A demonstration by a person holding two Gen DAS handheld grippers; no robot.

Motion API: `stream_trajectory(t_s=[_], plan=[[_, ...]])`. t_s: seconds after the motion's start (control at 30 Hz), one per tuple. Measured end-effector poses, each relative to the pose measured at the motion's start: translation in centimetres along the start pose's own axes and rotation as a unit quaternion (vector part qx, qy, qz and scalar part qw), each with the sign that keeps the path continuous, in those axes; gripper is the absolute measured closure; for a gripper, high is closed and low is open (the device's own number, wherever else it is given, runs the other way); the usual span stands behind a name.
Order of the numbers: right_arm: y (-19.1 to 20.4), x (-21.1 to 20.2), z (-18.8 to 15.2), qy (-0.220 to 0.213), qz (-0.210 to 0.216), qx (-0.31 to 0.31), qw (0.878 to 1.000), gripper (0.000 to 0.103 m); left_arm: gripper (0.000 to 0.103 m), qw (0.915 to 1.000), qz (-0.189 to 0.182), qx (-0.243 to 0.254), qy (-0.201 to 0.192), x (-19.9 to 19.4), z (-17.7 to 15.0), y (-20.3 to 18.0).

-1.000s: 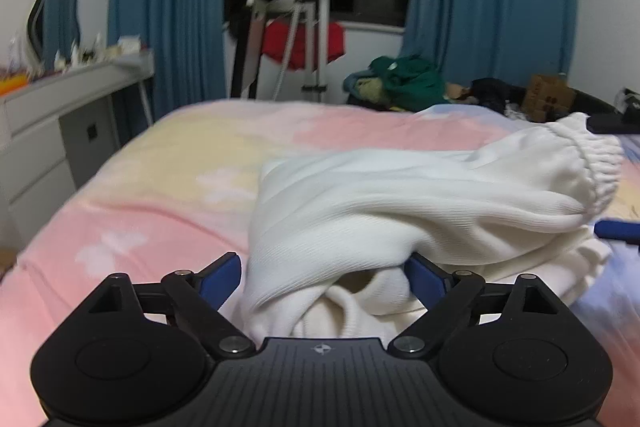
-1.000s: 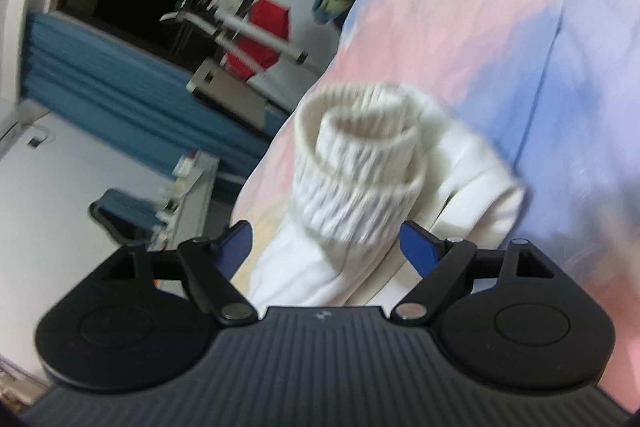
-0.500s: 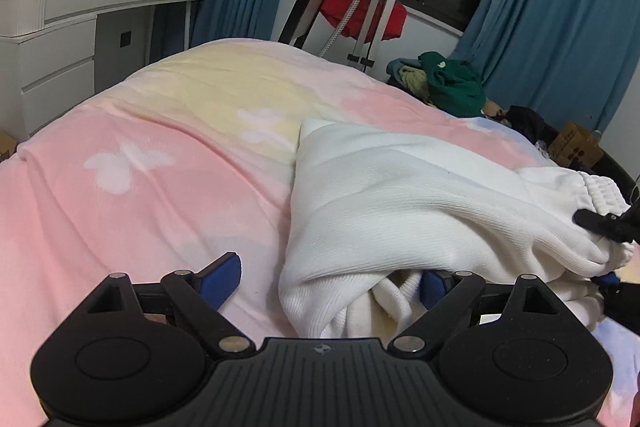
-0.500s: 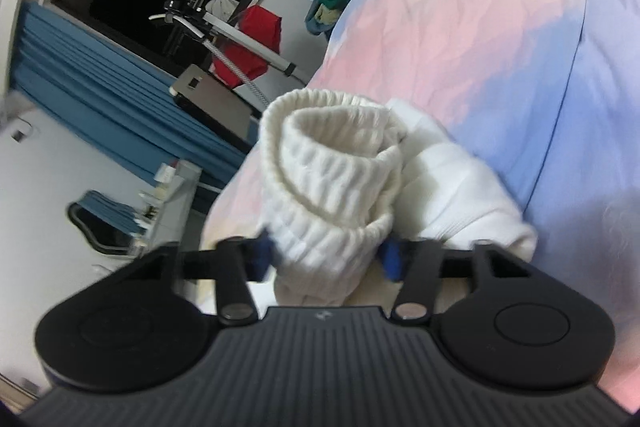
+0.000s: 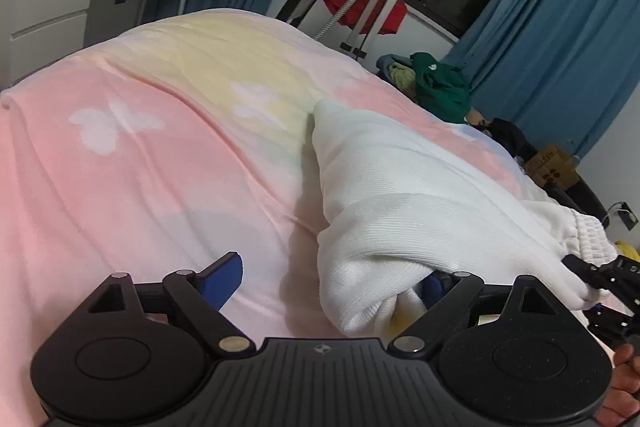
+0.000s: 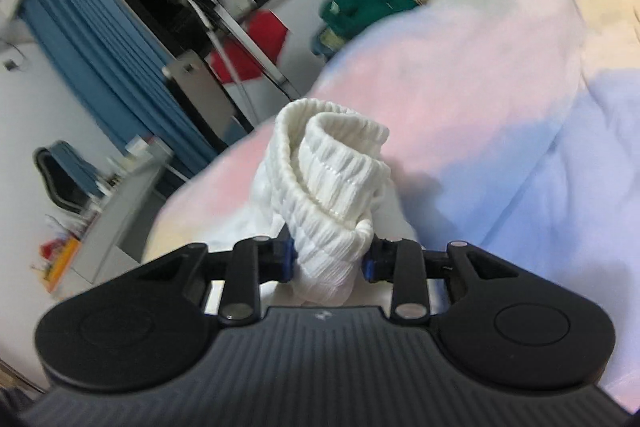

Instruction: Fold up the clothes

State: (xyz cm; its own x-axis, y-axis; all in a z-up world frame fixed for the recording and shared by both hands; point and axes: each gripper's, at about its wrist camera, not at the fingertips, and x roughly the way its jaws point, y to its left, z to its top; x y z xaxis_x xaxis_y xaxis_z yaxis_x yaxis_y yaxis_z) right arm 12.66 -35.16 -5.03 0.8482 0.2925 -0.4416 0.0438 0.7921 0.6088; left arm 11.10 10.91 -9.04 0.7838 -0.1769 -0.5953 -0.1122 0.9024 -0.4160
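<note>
A white garment [image 5: 404, 203] lies bunched on the bed [image 5: 160, 155]. The right tool [image 6: 328, 261] is clamped narrow on its ribbed cuff [image 6: 340, 171], which stands rolled above the fingers. The left tool [image 5: 332, 279] is spread wide at the garment's near edge, its right finger tucked under a fold.

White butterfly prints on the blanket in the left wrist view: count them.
2. One butterfly print lies on the pink area at left; another butterfly print lies on the yellow area, beside the white garment, which may hide more.
</note>
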Motion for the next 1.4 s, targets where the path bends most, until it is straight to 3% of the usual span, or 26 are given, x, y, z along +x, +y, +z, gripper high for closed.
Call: stream_trajectory(t_s=[0.13, 0.23, 0.3, 0.37, 0.6, 0.8, 1.0, 1.13, 1.23, 1.3, 1.4], plan=[[1.4, -0.2, -0.6, -0.007, -0.009, -0.044, 0.999, 0.068, 0.013, 0.9999, -0.002, -0.013, 0.008, 0.1, 0.1, 0.6], [1.3, -0.1, -0.4, 0.005, -0.008, -0.024, 1.000, 0.062, 0.013, 0.9998, 0.001, -0.016, 0.010, -0.1, 0.2, 0.7], [1.2, -0.1, -0.1, 0.016, -0.019, -0.012, 1.000, 0.047, 0.013, 0.9997, 0.001, -0.023, 0.012, -0.2, 0.2, 0.9], [0.7, 0.0, -0.3, 0.022, -0.036, -0.006, 0.999, 0.020, 0.013, 0.9993, 0.000, -0.033, 0.016, -0.2, 0.4, 1.2], [-1.5, 1.8, -1.1, 0.061, -0.008, 0.053, 0.997, 0.009, 0.013, 0.9975, -0.004, -0.065, 0.026, 0.2, 1.1, 2.2], [-1.8, 3.3, -1.7, 0.073, 0.014, 0.064, 0.995, 0.008, 0.013, 0.9970, -0.005, -0.068, 0.038, 0.3, 1.6, 2.2], [-0.4, 2.3, -1.5, 0.082, -0.012, 0.023, 0.996, 0.030, 0.018, 0.9947, -0.026, -0.062, 0.078, -0.6, 2.0, 2.1], [0.4, 2.0, -1.5, 0.078, -0.030, 0.020, 0.996, 0.036, 0.014, 0.9933, -0.053, -0.076, 0.068, -2.9, 2.5, 3.1], [1.1, 1.7, -1.7, 0.071, -0.040, 0.010, 0.997, 0.038, 0.007, 0.9908, -0.074, -0.109, 0.028, -4.1, 3.2, 4.2], [1.4, 1.6, -1.7, 0.066, -0.044, 0.004, 0.997, 0.038, 0.006, 0.9849, -0.095, -0.145, 0.001, -4.0, 3.7, 5.0], [1.8, 1.4, -1.8, 0.059, -0.047, -0.002, 0.997, 0.038, 0.006, 0.9776, -0.108, -0.180, 0.013, -1.4, 4.8, 5.8]])
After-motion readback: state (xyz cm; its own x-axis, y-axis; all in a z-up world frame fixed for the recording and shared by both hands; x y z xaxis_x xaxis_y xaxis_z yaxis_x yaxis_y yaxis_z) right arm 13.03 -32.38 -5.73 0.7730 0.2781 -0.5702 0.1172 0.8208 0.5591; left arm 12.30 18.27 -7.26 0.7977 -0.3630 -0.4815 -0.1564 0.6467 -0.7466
